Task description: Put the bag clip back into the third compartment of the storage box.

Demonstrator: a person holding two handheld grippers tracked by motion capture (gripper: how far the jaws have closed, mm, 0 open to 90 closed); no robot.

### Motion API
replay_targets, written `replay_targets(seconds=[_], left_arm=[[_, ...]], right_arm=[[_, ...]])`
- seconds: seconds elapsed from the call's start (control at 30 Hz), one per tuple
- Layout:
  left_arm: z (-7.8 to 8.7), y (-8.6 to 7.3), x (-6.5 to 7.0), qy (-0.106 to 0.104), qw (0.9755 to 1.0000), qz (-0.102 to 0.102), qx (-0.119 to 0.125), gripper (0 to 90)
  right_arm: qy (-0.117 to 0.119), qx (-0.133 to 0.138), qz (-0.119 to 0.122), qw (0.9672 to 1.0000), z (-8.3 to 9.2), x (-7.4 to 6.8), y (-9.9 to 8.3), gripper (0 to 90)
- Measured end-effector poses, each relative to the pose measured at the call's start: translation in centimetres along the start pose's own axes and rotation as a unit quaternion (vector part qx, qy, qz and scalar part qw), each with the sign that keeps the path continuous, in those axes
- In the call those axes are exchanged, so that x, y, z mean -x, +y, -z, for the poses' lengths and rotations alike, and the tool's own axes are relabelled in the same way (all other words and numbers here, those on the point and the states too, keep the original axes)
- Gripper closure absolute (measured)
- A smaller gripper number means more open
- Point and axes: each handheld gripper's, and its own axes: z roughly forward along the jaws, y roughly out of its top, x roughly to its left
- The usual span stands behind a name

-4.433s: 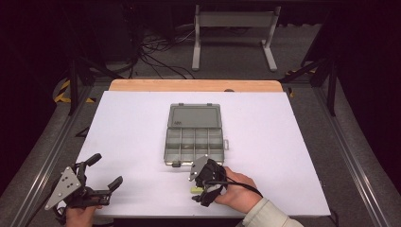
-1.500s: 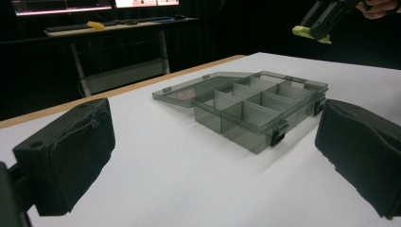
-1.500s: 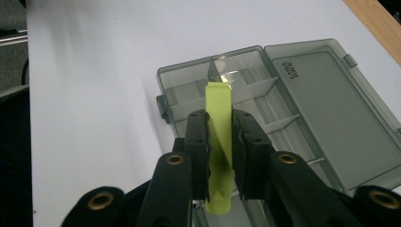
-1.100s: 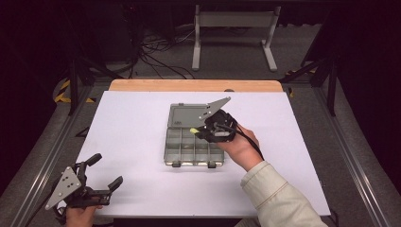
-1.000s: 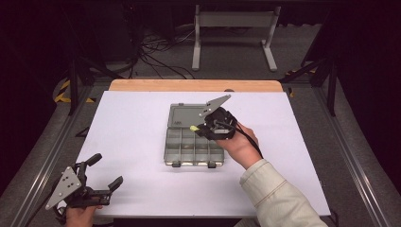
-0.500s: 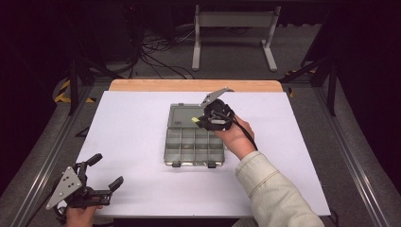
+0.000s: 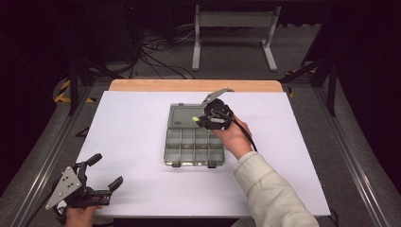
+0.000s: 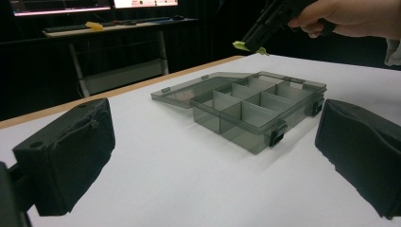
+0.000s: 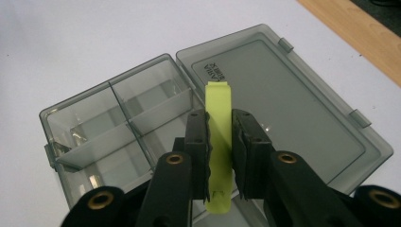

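Since the earlier frames my right gripper has carried the flat yellow-green plastic strip up from the near edge of the white worktop and a little further back over the smoky-grey see-through plastic compartment box; my left gripper has stayed at the near left corner.

The box lies around the middle of the worktop, its hinged lid thrown flat open toward the far edge. The tray is split by thin walls into small compartments in rows. Those I can see into hold nothing (the right gripper view covers a few at one end). Two dark latches sit on the tray's near wall.

There is small moulded lettering on the inside of the lid, upside down from my right gripper and too fine for me to read. The strip carries no writing that I can make out.

My right gripper's jaws are clamped on the strip, pads pressing both its long edges, and it hangs above the seam between tray and lid. My left gripper's jaws stand wide apart, with nothing between them.
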Motion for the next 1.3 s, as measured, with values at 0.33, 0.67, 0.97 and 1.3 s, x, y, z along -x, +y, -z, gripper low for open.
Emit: replay_targets(seconds=[0.33, 0.67, 0.97, 1.3], left_arm=[[0.0, 0.0, 0.0, 0.000, 1.0000, 0.000, 0.000, 0.0], [-0.1, 0.0, 0.1, 0.002, 1.0000, -0.001, 0.000, 0.0], [-0.1, 0.0, 0.1, 0.002, 1.0000, -0.001, 0.001, 0.0], [-0.1, 0.0, 0.1, 0.002, 1.0000, 0.000, 0.001, 0.0]], right_arm=[[0.007, -0.015, -0.005, 0.9999, -1.4, -0.1, -0.9, 77.9], [0.017, -0.024, -0.012, 0.9995, -2.3, -0.2, -2.0, 77.9], [0.024, -0.026, -0.017, 0.9992, -2.9, -0.4, -2.5, 77.8], [0.035, -0.025, -0.023, 0.9988, -3.4, -0.5, -2.8, 77.8]])
